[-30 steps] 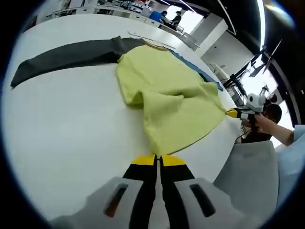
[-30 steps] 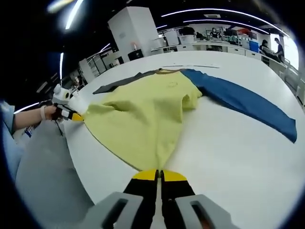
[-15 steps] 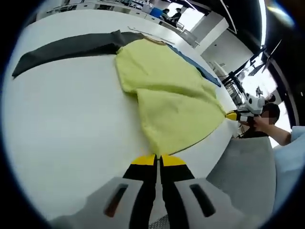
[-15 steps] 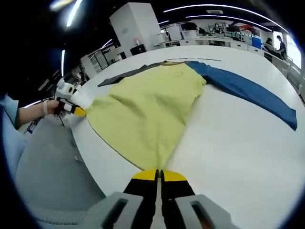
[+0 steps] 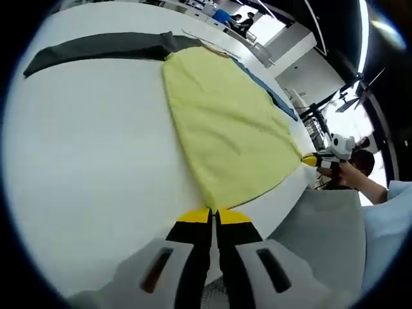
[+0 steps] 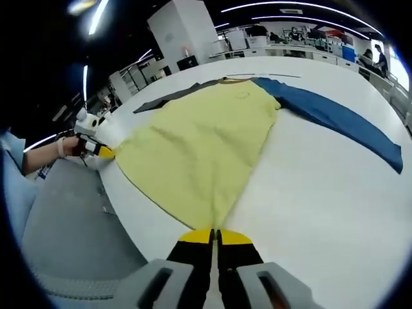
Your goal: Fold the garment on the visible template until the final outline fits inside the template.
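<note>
A garment with a yellow body (image 5: 225, 122), a dark grey sleeve (image 5: 96, 45) and a blue sleeve (image 5: 267, 90) lies spread flat on the white table (image 5: 84, 161). My left gripper (image 5: 214, 214) is shut on one corner of the yellow hem. My right gripper (image 6: 214, 235) is shut on the other hem corner. Both hold the hem at the table's near edge. In the right gripper view the yellow body (image 6: 199, 141) runs away from me, the blue sleeve (image 6: 335, 119) to the right and the grey sleeve (image 6: 167, 101) to the far left. The right gripper (image 5: 311, 158) and the left gripper (image 6: 103, 152) each appear across the hem.
Grey floor (image 5: 315, 238) lies just beyond the table edge. A person's hand (image 6: 45, 154) holds the far gripper. Desks, a white pillar (image 6: 183, 35) and people stand at the back of the room. A thin strip (image 6: 257, 75) lies on the table past the collar.
The yellow body was bunched with a fold across its middle; it now lies drawn out smooth and flat. Both grippers stayed shut on the hem corners.
</note>
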Available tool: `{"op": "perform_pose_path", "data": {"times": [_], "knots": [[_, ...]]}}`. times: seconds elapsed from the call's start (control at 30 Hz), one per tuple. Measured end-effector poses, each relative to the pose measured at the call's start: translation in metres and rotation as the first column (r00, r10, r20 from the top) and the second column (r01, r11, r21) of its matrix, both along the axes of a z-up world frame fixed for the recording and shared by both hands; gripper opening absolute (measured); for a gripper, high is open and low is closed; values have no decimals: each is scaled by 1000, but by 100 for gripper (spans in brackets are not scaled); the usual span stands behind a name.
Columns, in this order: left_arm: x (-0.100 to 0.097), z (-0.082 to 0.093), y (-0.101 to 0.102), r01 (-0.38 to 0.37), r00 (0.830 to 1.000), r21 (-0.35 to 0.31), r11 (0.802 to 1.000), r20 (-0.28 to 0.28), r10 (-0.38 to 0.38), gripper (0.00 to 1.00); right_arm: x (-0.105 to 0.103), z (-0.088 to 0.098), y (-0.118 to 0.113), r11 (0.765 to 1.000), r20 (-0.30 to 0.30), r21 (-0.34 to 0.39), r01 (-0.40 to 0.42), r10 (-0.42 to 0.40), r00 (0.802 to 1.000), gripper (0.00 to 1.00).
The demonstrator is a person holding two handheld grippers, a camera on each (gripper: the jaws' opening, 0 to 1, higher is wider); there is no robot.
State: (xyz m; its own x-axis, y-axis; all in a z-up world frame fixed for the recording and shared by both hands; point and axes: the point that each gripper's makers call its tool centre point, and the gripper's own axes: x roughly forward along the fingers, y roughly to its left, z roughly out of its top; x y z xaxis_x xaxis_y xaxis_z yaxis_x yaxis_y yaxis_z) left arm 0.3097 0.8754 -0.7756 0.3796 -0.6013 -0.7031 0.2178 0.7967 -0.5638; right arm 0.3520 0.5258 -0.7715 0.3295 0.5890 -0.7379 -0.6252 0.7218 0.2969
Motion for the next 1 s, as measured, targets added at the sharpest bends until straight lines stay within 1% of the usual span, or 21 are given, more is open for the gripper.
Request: {"op": "perform_pose_path", "data": {"times": [0.23, 0.47, 0.8, 0.93, 1.0], "knots": [[-3, 2, -3, 2, 1000, -23, 1000, -10, -2, 0, -3, -1, -5, 1000, -7, 1, 21, -21, 1000, 0], [-4, 2, -4, -1, 1000, -24, 1000, -12, 1, 0, -3, -1, -5, 1000, -12, -10, 15, -15, 1000, 0], [-3, 1, -3, -10, 1000, -39, 999, -19, 9, 0, -3, -2, -5, 1000, -17, -5, 19, -19, 1000, 0], [-3, 3, -2, 12, 1000, -24, 1000, 11, -12, 0, -3, -2, -5, 1000, -15, -3, 17, -17, 1000, 0], [-3, 3, -3, 10, 1000, -32, 999, 7, -9, 2, -3, -2, -5, 1000, -11, 1, 16, -16, 1000, 0]]}}
